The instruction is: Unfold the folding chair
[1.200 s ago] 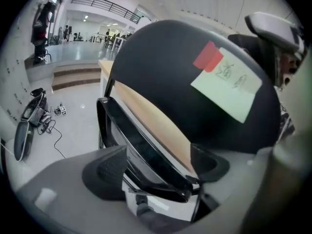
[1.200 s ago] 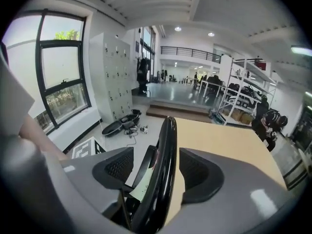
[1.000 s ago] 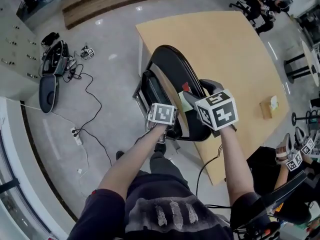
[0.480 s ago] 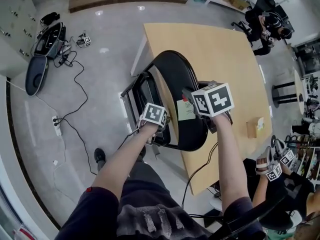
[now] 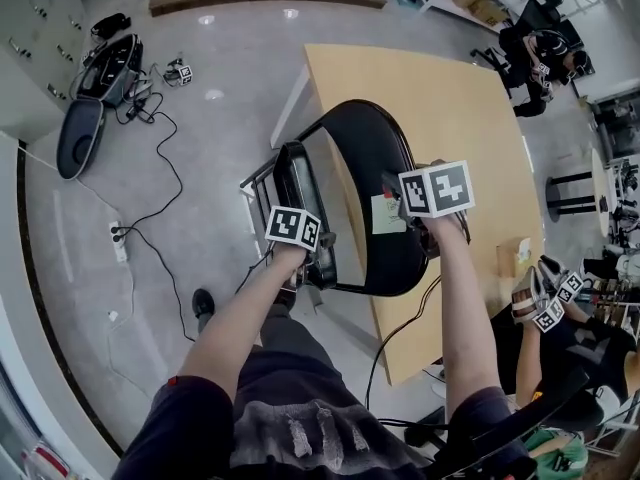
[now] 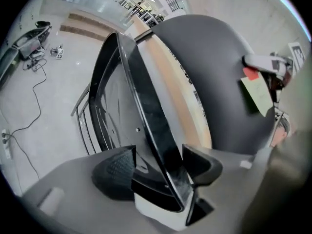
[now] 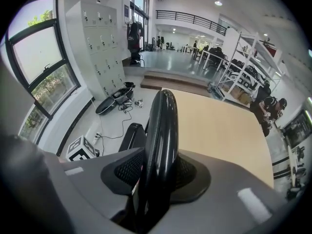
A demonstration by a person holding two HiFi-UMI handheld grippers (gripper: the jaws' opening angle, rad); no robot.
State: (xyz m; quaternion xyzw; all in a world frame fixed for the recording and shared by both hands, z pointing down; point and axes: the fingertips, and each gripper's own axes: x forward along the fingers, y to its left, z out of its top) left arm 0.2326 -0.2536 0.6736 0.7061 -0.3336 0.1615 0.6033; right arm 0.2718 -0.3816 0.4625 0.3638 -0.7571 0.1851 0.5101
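A black folding chair stands folded beside a wooden table (image 5: pixel 440 78). Its rounded backrest (image 5: pixel 365 168) leans toward the table, and the seat panel (image 5: pixel 300 198) is tipped up on the floor side. In the left gripper view my left gripper (image 6: pixel 161 165) straddles the seat's glossy edge (image 6: pixel 146 111); its jaws are closing, with a gap still showing at the left pad. My right gripper (image 7: pixel 158 172) is closing on the backrest rim (image 7: pixel 163 126), and both meshed pads lie against it. A pale green tag (image 5: pixel 387 213) hangs on the backrest near the right gripper (image 5: pixel 415 230).
Cables and a power strip (image 5: pixel 118 240) trail across the grey floor to the left, near an open black case (image 5: pixel 80 133). Another person with marker cubes (image 5: pixel 545 303) sits at the table's right end. Lockers (image 7: pixel 102 38) line the far wall.
Both grippers have sunk lower onto the chair and their jaws have narrowed. The right pads now sit against the backrest rim, and the left gripper has rolled around the seat edge.
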